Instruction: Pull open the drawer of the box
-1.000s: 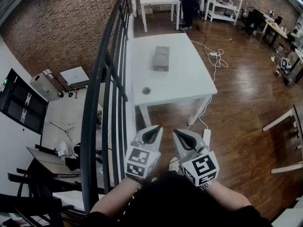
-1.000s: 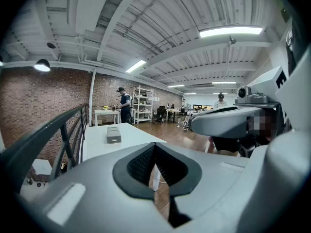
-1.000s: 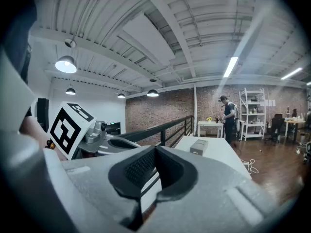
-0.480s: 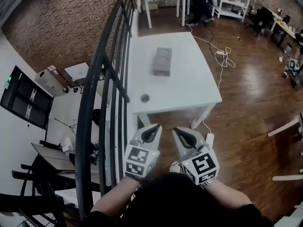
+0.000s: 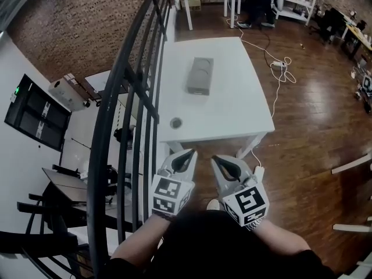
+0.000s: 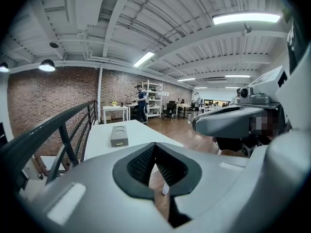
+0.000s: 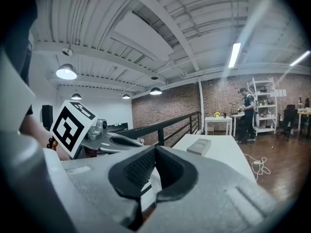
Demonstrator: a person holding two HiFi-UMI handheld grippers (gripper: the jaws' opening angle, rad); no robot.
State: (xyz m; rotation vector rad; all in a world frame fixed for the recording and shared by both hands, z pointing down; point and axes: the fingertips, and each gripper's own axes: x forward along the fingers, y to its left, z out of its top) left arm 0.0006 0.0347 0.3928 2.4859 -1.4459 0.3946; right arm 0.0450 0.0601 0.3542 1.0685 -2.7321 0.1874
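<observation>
A grey box [image 5: 199, 76] lies on the white table [image 5: 232, 115], toward its far left; its drawer front faces me and looks closed. The same box [image 6: 118, 135] shows in the left gripper view and, smaller, the box [image 7: 199, 146] in the right gripper view. My left gripper [image 5: 192, 154] and right gripper [image 5: 215, 158] hang side by side short of the table's near edge, well away from the box. Both are shut with nothing between the jaws, as the left gripper [image 6: 154, 147] and the right gripper [image 7: 154, 150] show in their own views.
A black metal railing [image 5: 129, 103] runs along the table's left side, with a drop to a lower floor beyond it. A round cable hole [image 5: 175, 122] sits near the table's front left. A white cable [image 5: 273, 68] trails over the wooden floor on the right. A person [image 6: 141, 103] stands by shelves far back.
The table and box have come nearer and lower in the head view as I moved forward. Both grippers stay shut and side by side.
</observation>
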